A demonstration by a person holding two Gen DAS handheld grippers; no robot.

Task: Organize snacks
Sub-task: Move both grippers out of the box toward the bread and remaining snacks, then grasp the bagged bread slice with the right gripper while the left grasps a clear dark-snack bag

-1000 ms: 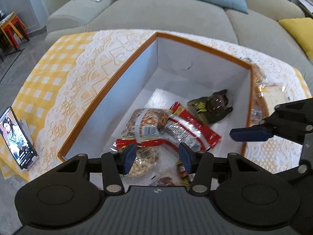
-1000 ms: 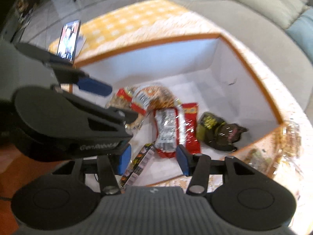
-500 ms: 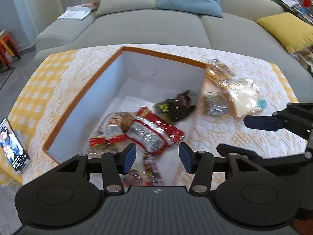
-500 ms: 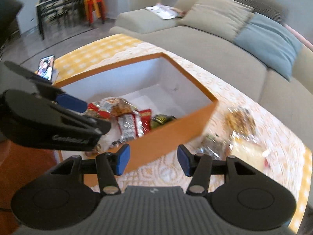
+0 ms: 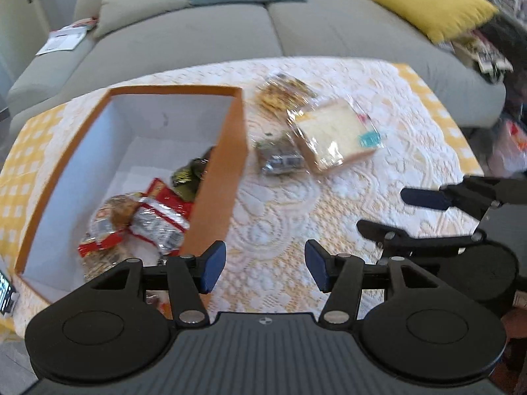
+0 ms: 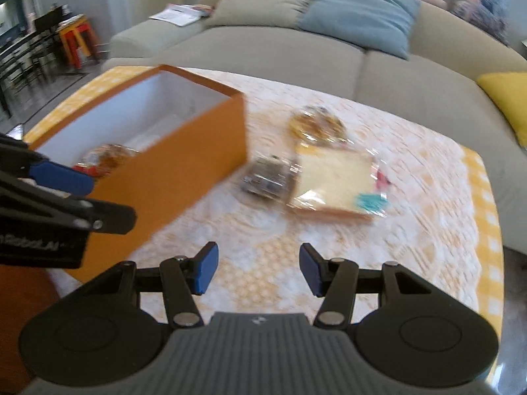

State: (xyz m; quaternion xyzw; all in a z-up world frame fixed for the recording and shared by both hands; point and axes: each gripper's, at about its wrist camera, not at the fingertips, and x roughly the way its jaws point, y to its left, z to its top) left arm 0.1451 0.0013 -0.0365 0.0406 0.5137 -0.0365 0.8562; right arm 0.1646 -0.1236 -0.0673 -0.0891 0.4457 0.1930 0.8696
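Observation:
An orange box (image 5: 227,177) with white insides stands on the lace tablecloth; it holds a red packet (image 5: 164,210), a dark green packet (image 5: 189,177) and a bag of nuts (image 5: 115,210). To its right lie a wrapped bread slice (image 5: 336,135), a silvery dark packet (image 5: 280,158) and a bag of cookies (image 5: 280,93). My left gripper (image 5: 265,265) hovers by the box's near right corner; its jaws are opening with nothing between them. My right gripper (image 6: 259,268) is open and empty over bare cloth, short of the bread slice (image 6: 332,181) and the dark packet (image 6: 266,179).
A grey sofa (image 5: 329,26) with beige, blue and yellow cushions runs behind the table. A phone (image 5: 5,291) leans at the table's near left. A magazine (image 6: 179,13) lies on the sofa arm, and a red-orange stool (image 6: 77,41) stands far left.
Both grippers have swung right, from over the box's inside to the cloth beside it. The loose snacks have come into view. The jaws of both stand a little wider.

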